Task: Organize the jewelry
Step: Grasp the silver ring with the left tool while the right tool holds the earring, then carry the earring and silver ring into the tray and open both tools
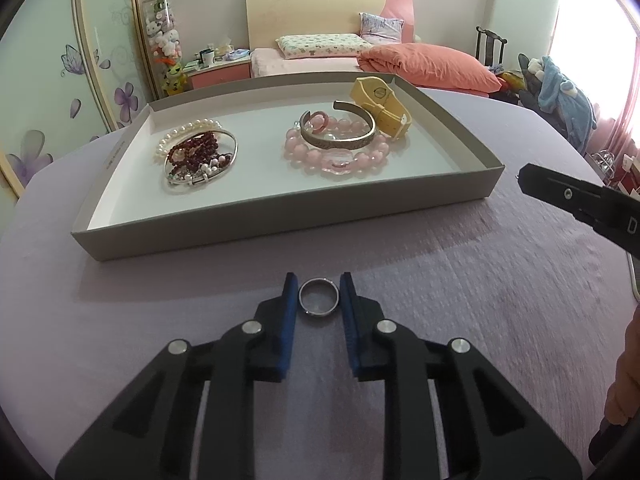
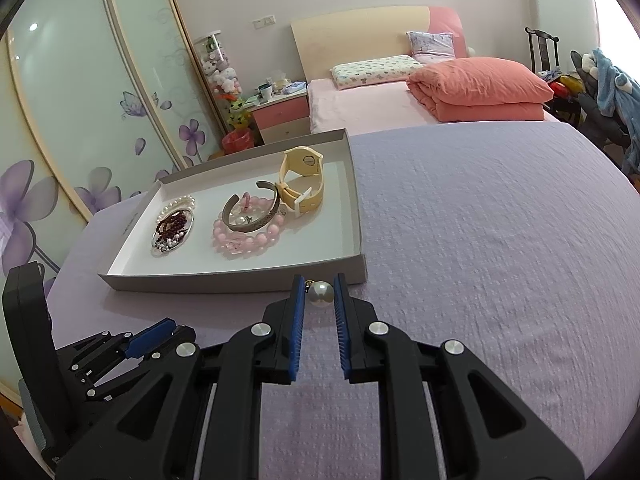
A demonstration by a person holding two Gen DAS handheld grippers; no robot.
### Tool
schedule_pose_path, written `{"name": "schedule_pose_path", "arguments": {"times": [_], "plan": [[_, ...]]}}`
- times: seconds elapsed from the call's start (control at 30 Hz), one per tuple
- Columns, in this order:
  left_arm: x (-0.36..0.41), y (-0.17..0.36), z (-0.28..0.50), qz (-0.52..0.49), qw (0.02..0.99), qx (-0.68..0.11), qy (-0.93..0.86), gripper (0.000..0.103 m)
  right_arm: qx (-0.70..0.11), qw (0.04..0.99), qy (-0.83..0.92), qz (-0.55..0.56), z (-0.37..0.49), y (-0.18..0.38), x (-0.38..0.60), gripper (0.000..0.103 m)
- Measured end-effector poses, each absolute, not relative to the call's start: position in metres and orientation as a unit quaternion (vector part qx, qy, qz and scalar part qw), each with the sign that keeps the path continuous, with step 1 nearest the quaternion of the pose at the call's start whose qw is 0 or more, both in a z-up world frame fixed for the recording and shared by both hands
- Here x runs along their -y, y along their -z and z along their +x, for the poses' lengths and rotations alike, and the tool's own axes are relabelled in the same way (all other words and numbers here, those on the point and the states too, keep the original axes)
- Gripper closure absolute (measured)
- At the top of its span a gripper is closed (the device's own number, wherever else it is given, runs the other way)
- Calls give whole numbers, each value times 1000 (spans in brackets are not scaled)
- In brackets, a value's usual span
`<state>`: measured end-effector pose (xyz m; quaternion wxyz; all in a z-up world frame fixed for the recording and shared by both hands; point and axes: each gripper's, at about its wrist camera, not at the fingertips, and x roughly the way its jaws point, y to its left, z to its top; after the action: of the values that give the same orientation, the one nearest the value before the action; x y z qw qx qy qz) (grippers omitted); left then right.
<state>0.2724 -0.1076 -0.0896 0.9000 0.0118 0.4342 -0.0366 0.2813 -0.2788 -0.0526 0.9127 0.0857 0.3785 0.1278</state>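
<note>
Jewelry is what both claws work on here, and the step in hand looks like the pick-up of two last loose pieces. In the left wrist view a silver ring point(image 1: 319, 297) sits at the lower centre of the frame, between the blue pads of the left claw point(image 1: 319, 294). The jaws stand narrow, close on both sides of it, but I cannot tell if they already pinch it or if it lies on the lilac desk point(image 1: 460, 300). In the right wrist view the right claw point(image 2: 319, 294) has a pearl piece point(image 2: 321, 294) between its pads, also at a narrow opening; a firm hold seems likely but is not sure. The grey tray point(image 1: 280, 208), in the middle of the left view, already carries the pink bead bracelet point(image 1: 340, 152), the metal cuff point(image 1: 340, 136), the yellow watch point(image 1: 380, 104) and a heap of pearl and dark bead strands point(image 1: 192, 152). Next, I judge, each claw must lift over the tray wall and release on the free white floor.
</note>
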Motion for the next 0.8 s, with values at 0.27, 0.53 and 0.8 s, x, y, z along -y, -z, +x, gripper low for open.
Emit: {"name": "schedule_pose_path", "arguments": {"times": [0.27, 0.53, 0.8], "plan": [[86, 88, 261, 9, 900, -435, 28, 81, -376, 913, -136, 81, 278, 48, 271, 87], [38, 75, 244, -1, 909, -418, -9, 81, -375, 913, -150, 62, 273, 46, 251, 87], [-2, 43, 232, -24, 925, -377, -42, 81, -375, 909, -176, 40, 268, 43, 220, 87]]}}
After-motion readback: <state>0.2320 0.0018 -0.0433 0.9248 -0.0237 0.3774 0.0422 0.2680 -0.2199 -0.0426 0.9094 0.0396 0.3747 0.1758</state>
